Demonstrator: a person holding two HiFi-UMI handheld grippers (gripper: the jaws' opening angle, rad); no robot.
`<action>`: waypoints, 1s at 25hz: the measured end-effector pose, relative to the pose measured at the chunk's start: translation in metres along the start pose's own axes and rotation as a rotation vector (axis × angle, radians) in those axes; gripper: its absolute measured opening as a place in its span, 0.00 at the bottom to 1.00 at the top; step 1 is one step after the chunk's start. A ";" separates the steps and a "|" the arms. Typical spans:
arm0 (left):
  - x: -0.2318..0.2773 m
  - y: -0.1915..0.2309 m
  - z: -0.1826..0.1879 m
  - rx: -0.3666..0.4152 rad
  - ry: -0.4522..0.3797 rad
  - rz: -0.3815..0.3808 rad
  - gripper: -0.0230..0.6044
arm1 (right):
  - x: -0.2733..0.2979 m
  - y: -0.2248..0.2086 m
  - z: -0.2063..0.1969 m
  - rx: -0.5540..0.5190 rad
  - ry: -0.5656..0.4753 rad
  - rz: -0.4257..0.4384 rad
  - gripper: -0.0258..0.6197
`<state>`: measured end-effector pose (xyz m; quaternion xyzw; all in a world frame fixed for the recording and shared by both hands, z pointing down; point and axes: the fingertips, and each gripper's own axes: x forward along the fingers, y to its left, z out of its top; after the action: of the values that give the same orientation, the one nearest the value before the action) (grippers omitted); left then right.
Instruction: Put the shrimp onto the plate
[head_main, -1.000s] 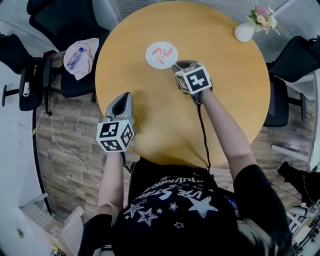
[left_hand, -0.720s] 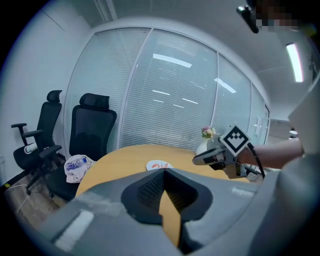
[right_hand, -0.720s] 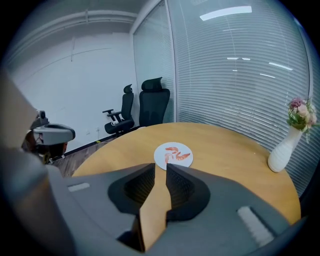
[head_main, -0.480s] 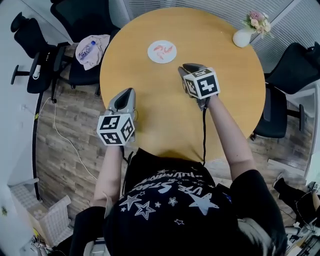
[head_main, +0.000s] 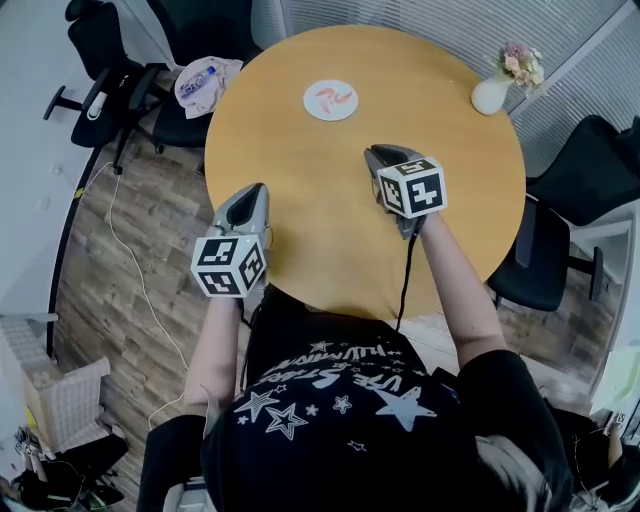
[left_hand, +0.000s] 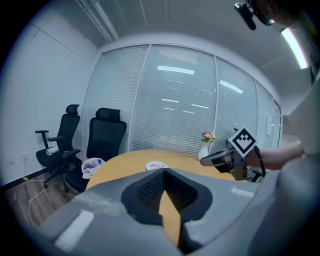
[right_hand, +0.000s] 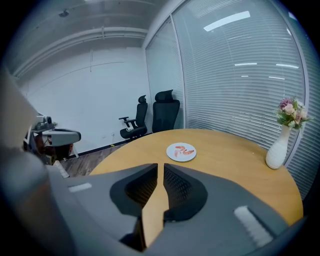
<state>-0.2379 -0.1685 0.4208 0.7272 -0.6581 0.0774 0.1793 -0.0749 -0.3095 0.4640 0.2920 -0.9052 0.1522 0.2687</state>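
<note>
Right hand-held gripper (head_main: 374, 154): clenched, jaws drawn together to a thin slit, nothing between them. Position: over the middle of the desk (head_main: 450, 130), well apart from the plate (head_main: 311, 104). A second before, it stood just beside the plate's near edge; it had since been drawn back toward the person.

Left hand-held gripper (head_main: 250, 191): clenched, tips meeting, empty. Position: at the desk's near left edge, much as before.

Reading of the change: withdrawal with empty jaws, and no shrimp seen anywhere else on the desk. The task appeared finished, with no further placing called for.

Shrimp (head_main: 335, 98): on the plate, at the far side of the desk. Small curved pieces, orange-red with paler parts, lying close together near the plate's middle; at least two, exact count too small to tell. None overhung the rim.

Plate: round, white, flat on the desk, clear of both grippers.

Other item: white vase (head_main: 490, 95) with flowers, far right of the desk, well apart from the plate.
</note>
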 end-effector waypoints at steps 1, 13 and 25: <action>-0.005 -0.003 -0.003 -0.004 0.000 0.013 0.04 | -0.002 0.001 -0.003 -0.002 0.001 0.008 0.10; -0.046 -0.015 -0.026 -0.060 0.009 0.082 0.04 | -0.023 0.018 -0.027 0.002 -0.006 0.071 0.07; -0.126 -0.049 -0.059 -0.085 -0.001 0.130 0.04 | -0.074 0.056 -0.067 -0.017 -0.011 0.097 0.04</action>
<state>-0.1977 -0.0270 0.4241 0.6747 -0.7067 0.0603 0.2043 -0.0320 -0.2032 0.4691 0.2466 -0.9210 0.1558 0.2583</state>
